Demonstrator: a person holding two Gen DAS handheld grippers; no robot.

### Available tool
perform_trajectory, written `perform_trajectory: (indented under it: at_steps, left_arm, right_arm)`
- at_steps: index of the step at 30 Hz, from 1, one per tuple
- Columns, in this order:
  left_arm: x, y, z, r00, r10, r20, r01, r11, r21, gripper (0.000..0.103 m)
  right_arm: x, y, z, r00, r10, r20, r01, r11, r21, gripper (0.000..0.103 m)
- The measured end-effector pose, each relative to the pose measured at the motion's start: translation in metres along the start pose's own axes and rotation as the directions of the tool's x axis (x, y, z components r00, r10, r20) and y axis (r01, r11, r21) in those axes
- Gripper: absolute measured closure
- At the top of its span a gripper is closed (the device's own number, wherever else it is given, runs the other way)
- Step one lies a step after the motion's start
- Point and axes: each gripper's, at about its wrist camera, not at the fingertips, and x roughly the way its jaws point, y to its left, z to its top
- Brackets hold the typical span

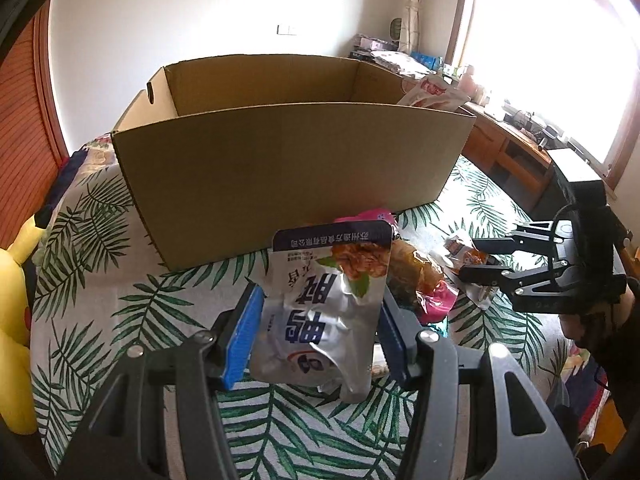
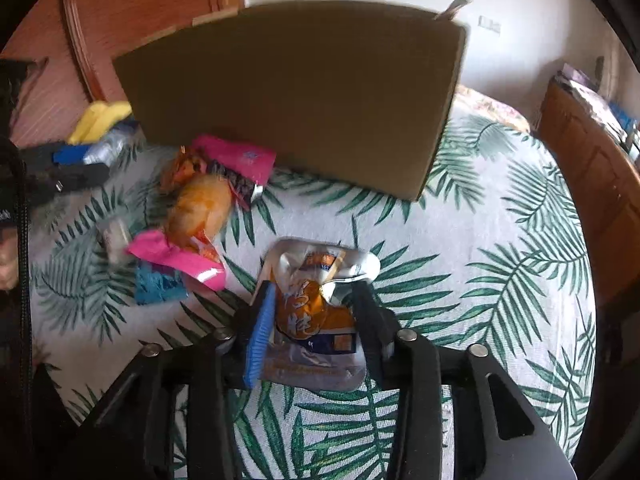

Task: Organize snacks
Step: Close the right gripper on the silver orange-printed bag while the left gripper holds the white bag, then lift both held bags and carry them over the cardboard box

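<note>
My left hand-held gripper is closing partway on a silver snack pouch with dark blue print; both blue pads are pressing its sides and the pouch is standing up between them, its top edge tilted toward the box. My right hand-held gripper is gripping a crumpled silver-and-orange snack pouch; its jaws are set narrower than the left pair, and the foil is buckling between the blue pad and the black finger. In the left wrist view the right hand-held gripper is showing at the right edge, low over the cloth with that pouch in its jaws.

Both pouches are sitting just in front of an open cardboard box, which is resting on a leaf-print cloth. A red-and-white packet is poking above the box's far right corner.

Between the two hand-held grippers, loose snacks are lying in a heap on the cloth: a pink packet touching the box's near wall, an orange packet beside it, a second pink packet nearer me, and a blue wrapper partly under that one.

A yellow plush toy is lying at the left edge of the cloth. A wooden cabinet is standing under the bright window on the right
</note>
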Motion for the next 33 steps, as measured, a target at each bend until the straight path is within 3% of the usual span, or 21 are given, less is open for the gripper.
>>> perform_trajectory:
  at_steps: [8, 13, 16, 18, 33]
  left_arm:
    - [0.001, -0.002, -0.003, 1.0, -0.01, 0.002, 0.01, 1.0, -0.004, 0.049]
    - [0.0, -0.001, -0.005, 1.0, -0.016, 0.004, 0.016, 1.0, -0.01, 0.049]
    - [0.0, 0.002, -0.007, 1.0, -0.011, 0.003, 0.011, 1.0, -0.015, 0.049]
    - [-0.001, 0.004, -0.007, 1.0, -0.008, 0.002, 0.008, 1.0, -0.017, 0.049]
    - [-0.007, 0.002, -0.003, 1.0, -0.008, 0.022, 0.008, 1.0, -0.018, 0.049]
  right_arm:
    - [0.013, 0.0, 0.023, 0.994, 0.024, -0.107, -0.033, 0.996, -0.085, 0.05]
    - [0.021, 0.005, 0.032, 0.994, 0.028, -0.11, -0.04, 0.994, -0.104, 0.04]
    - [0.021, 0.01, 0.033, 0.994, 0.026, -0.102, -0.038, 0.993, -0.116, 0.047]
    - [0.016, 0.01, 0.032, 0.997, -0.002, -0.078, -0.007, 0.994, -0.112, 0.066]
    - [-0.008, 0.003, 0.009, 0.999, -0.034, 0.02, 0.035, 0.998, -0.058, 0.067]
